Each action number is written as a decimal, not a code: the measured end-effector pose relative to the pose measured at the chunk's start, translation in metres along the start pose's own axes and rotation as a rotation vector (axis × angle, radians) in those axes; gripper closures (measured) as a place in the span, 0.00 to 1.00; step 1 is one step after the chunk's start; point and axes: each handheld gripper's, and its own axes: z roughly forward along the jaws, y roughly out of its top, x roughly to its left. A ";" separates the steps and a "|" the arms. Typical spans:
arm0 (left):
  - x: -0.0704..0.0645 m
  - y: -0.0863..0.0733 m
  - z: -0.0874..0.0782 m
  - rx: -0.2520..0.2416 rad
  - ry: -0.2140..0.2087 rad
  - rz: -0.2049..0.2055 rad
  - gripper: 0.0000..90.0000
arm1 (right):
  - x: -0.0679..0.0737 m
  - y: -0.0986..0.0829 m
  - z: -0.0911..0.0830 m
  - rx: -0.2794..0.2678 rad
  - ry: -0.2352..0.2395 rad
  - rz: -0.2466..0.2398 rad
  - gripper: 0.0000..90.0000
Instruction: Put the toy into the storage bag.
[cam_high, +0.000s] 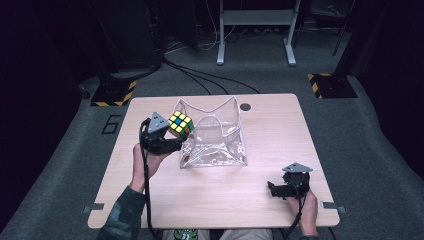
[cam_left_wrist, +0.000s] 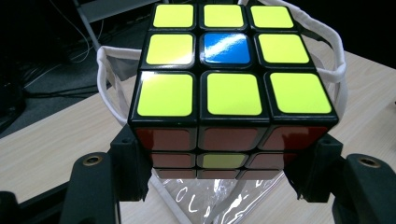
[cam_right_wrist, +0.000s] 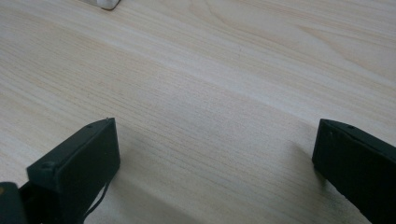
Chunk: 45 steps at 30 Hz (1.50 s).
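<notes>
Clamped between the left gripper (cam_left_wrist: 219, 182) jaws, a puzzle cube (cam_left_wrist: 229, 84) hangs seemingly just over the clear bag (cam_high: 220, 135), while the right gripper (cam_high: 280, 190) rests wide open and empty on the desk (cam_high: 280, 135).

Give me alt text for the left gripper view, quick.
The left gripper clamps a puzzle cube between its two black jaws; the cube's top face is yellow with a blue centre, and the near side looks mostly red. Behind and below the cube sits a clear plastic bag with a white-edged open mouth, on a light wooden table.
</notes>
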 end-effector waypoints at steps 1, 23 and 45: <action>0.000 0.000 0.000 0.000 0.000 0.000 0.38 | 0.000 0.000 0.000 0.000 0.000 0.000 0.00; 0.009 0.026 0.009 -0.016 0.000 -0.004 0.38 | 0.000 0.000 0.000 0.001 -0.001 0.004 0.00; 0.015 0.044 0.024 -0.006 0.004 0.009 0.38 | 0.000 0.000 0.000 0.001 -0.004 0.005 0.00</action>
